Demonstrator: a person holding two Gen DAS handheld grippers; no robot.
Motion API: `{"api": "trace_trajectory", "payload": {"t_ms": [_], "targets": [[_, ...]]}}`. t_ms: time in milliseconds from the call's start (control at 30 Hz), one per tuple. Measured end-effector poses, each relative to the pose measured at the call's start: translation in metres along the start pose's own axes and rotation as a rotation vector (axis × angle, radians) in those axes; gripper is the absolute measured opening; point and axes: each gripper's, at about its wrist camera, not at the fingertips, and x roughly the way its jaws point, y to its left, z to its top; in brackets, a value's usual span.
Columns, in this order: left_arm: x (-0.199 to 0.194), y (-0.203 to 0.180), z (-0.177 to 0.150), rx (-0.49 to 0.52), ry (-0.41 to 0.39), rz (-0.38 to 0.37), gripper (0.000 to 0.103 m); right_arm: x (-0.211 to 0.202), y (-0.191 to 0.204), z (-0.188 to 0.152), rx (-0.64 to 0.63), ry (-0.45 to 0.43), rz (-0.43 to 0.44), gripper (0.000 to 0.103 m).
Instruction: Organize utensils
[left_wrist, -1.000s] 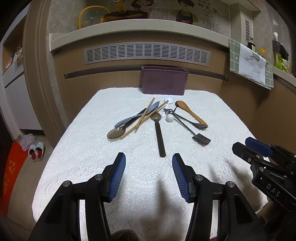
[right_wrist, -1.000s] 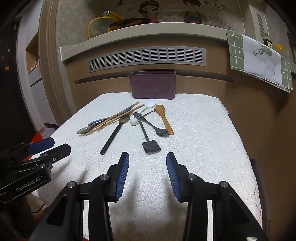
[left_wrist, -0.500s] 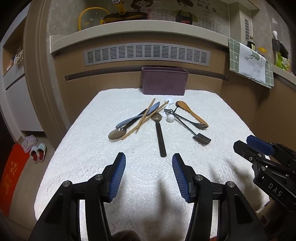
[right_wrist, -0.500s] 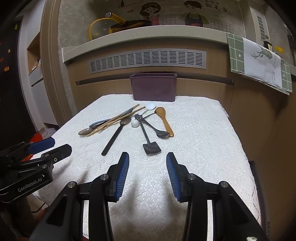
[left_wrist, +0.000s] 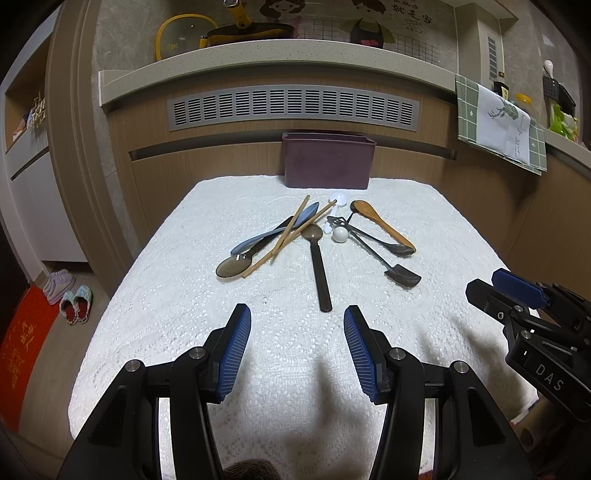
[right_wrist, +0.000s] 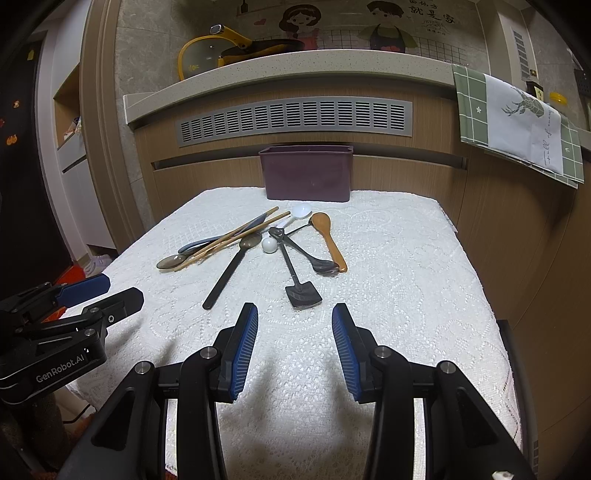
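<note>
Both grippers, left gripper (left_wrist: 297, 347) and right gripper (right_wrist: 294, 345), hang spread and empty over the white cloth (right_wrist: 406, 295). Ahead, jumbled utensils (left_wrist: 317, 240) before the purple bin (left_wrist: 327, 164); light, stiff, likely slippery, so pinch mid-handle.

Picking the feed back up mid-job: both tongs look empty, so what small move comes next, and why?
Probably ease the left tongs forward and down onto the long black spoon. Both the left and right tongs are open and empty, every utensil lies on the white cloth, and that spoon's handle points at the left tongs, clear of the pile. The purple bin waits behind.
</note>
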Motion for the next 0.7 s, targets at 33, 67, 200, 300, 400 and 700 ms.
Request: {"api": "trace_trajectory", "payload": {"t_ms": [33,67,200,300,400,700], "targets": [[0.0004,-0.0003,-0.0001,0.0,0.0,0.0,0.053,-0.0001,0.0,-0.0001,-0.001,0.0,0.001,0.039],[0.0005,-0.0004,-0.0001,0.0,0.0,0.001,0.053,0.0003,-0.0002,-0.0002,-0.001,0.0,0.001,0.039],[0.0005,-0.0004,0.0002,0.0,0.001,0.001,0.053,0.0006,0.0,-0.0003,-0.001,0.001,0.001,0.039],[-0.0008,0.0011,-0.0009,0.001,0.003,0.002,0.053,0.0007,0.0,-0.0003,-0.001,0.0,0.001,0.039],[-0.002,0.0012,-0.0007,0.003,0.003,0.003,0.053,0.0005,-0.0003,-0.0002,0.0,0.001,0.001,0.039],[-0.0019,0.0011,-0.0009,0.003,0.004,0.005,0.053,0.0009,0.0,-0.0006,-0.002,0.001,0.002,0.039]]}}
